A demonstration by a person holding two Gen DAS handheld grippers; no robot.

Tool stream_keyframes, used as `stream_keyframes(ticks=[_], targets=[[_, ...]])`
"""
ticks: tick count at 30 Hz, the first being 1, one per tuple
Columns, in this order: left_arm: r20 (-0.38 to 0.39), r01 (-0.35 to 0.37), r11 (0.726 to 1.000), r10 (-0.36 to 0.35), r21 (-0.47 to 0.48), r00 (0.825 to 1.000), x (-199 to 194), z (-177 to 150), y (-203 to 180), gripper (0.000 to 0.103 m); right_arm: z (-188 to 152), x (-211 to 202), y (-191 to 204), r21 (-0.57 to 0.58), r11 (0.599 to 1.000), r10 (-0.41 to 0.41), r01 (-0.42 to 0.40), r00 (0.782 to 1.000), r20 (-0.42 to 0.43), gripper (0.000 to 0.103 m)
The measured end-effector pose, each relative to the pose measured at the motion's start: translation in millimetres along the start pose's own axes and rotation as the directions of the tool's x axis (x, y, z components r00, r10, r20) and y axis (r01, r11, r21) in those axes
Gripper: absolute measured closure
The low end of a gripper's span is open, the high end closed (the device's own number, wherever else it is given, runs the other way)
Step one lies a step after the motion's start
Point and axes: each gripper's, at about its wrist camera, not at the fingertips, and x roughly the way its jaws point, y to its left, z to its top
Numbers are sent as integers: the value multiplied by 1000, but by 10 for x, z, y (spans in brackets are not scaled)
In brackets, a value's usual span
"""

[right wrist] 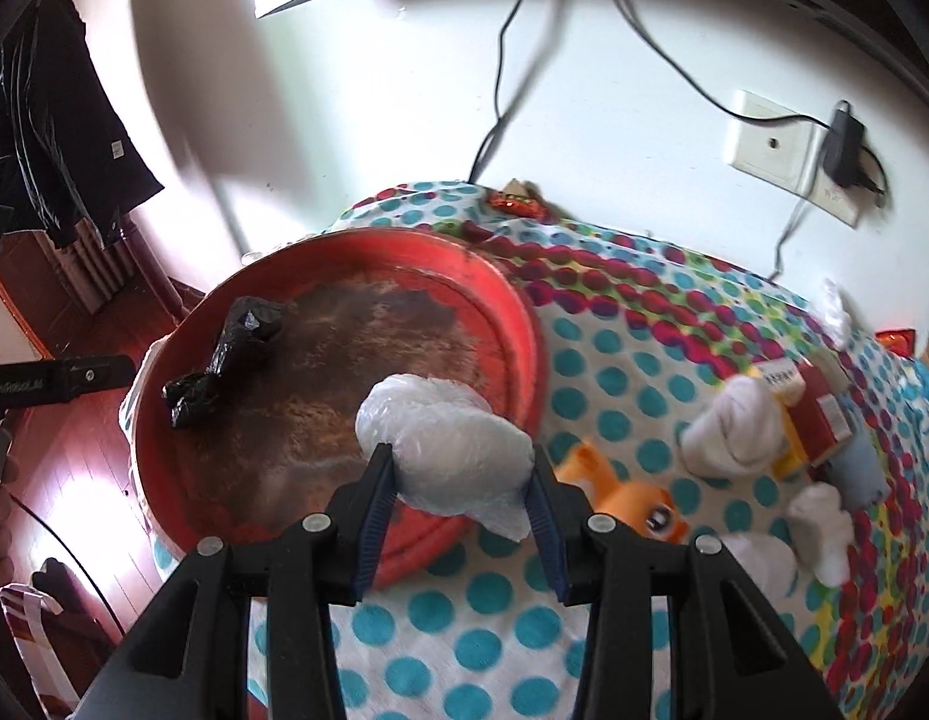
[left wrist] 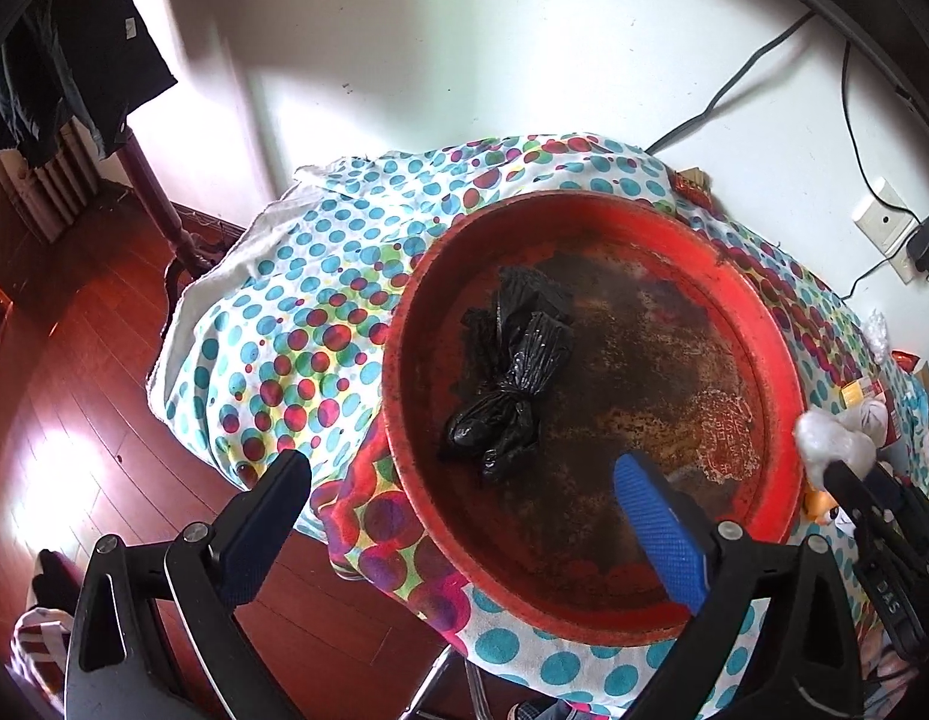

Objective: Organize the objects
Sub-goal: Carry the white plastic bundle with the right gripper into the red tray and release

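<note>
Your surface (right wrist: pixel 494 630) wears a polka-dot cloth, set against a white wall (right wrist: pixel 374 90) above a red-brown wood floor (left wrist: pixel 104 360). Your right hand-held gripper (right wrist: pixel 461 480) pinches a clear crumpled bag (right wrist: pixel 446 426) above the red tray's (right wrist: pixel 524 324) rim; a black bag (left wrist: pixel 506 378) lies in the tray. Your left hand-held gripper (left wrist: pixel 464 468) is spread wide.

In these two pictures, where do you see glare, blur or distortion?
Left wrist view: sun glare on the wooden floor, fisheye bending the red basin. Right wrist view: the wall cables look smeared, the white plastic bag in the right gripper stays sharp.
</note>
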Motion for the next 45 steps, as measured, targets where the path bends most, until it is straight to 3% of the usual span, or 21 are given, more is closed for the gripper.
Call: stream_keyframes(ticks=[7,12,21,29,34,45], targets=[[-23,-1,1000,1,-14,1000,55,-3,49,2,261,412,201,-24,1000,5,-6,999,-43,60],[-27,0,1000,0,1,1000,64,-10,17,2,458,720,296,-55,998,-36,32,997,-65,60],[-40,11,1000,-10,24,999,103,-39,-64,2,607,1136,160,-18,998,-67,65,989,-134,59],[-68,8,999,-6,31,998,183,-61,-102,2,596,1186,123,9,998,-60,62,986,-154,58],[-69,11,999,-8,38,998,187,-65,-121,2,592,1149,141,-7,998,-70,70,986,-150,48],[-72,13,997,-8,69,997,174,-97,-232,2,565,731,118,-20,998,-68,67,994,-88,46]])
